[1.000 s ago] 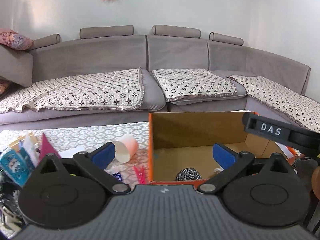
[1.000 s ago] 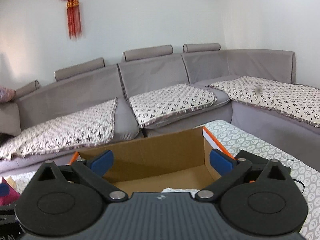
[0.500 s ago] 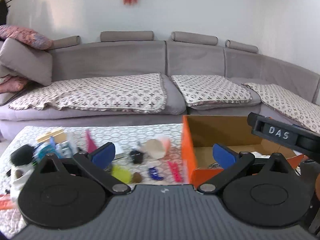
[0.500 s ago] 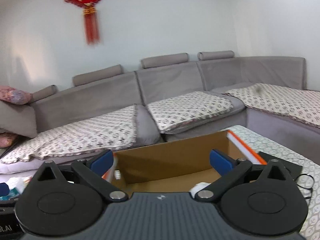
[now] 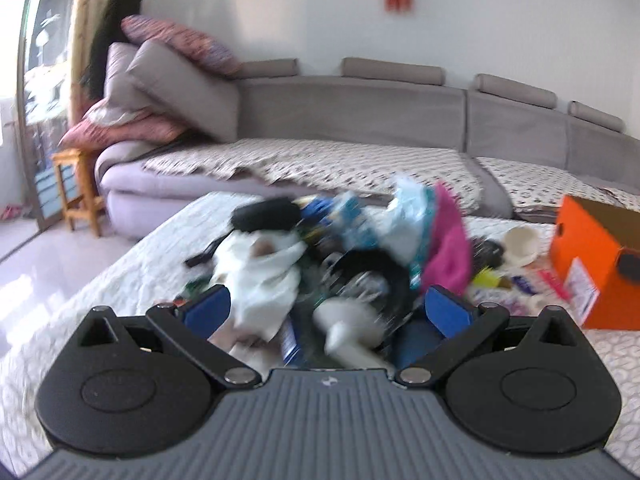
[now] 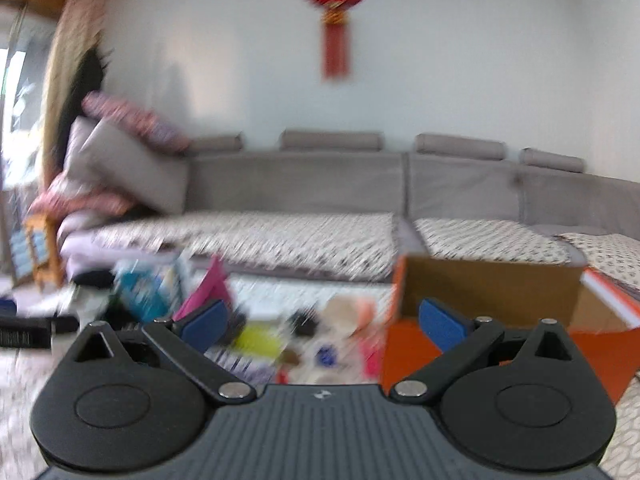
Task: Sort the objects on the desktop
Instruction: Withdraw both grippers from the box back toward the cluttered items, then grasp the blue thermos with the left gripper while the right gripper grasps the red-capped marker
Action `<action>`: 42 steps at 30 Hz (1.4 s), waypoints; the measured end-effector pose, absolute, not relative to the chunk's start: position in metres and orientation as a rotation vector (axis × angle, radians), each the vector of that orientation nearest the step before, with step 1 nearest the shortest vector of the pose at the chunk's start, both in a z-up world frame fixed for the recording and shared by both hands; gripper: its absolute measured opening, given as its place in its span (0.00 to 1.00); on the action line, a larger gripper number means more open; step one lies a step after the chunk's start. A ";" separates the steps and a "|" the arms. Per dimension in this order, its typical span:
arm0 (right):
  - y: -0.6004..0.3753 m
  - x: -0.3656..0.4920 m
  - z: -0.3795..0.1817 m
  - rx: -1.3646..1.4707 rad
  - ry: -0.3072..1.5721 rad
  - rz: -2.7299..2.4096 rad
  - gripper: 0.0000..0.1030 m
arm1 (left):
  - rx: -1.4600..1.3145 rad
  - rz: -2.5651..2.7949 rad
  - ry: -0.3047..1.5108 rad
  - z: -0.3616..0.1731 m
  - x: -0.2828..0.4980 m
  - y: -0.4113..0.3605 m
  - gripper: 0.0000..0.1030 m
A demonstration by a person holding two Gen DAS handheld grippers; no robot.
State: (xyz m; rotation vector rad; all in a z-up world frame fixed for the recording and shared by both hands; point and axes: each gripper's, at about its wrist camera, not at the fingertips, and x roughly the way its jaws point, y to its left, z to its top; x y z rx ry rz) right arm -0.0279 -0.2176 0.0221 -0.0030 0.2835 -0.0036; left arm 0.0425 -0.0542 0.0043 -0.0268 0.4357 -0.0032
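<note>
A blurred heap of small things lies on the patterned table: a white cloth (image 5: pixel 260 276), a pink piece (image 5: pixel 448 248), blue packets (image 5: pixel 352 224) and a black item (image 5: pixel 266 214). My left gripper (image 5: pixel 326 312) is open just above the near side of the heap, holding nothing. An orange cardboard box (image 5: pixel 592 268) stands to the right of the heap. In the right wrist view my right gripper (image 6: pixel 320 320) is open and empty above loose items, among them a yellow one (image 6: pixel 256 338) and a pale cup (image 6: pixel 348 312), left of the orange box (image 6: pixel 492 300).
A grey sofa (image 5: pixel 360 120) with patterned covers runs behind the table, with stacked cushions (image 5: pixel 160 92) at its left end. A small wooden stool (image 5: pixel 76 184) stands on the floor at the left. A red knot ornament (image 6: pixel 334 8) hangs on the wall.
Both grippers have swung left, away from the orange box and towards the heap of objects. The left one now hangs over the heap. Both stay open.
</note>
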 end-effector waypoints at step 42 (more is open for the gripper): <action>-0.206 0.015 -0.037 -0.017 0.684 0.042 0.39 | 0.056 -0.100 0.540 -0.037 0.041 -0.089 0.54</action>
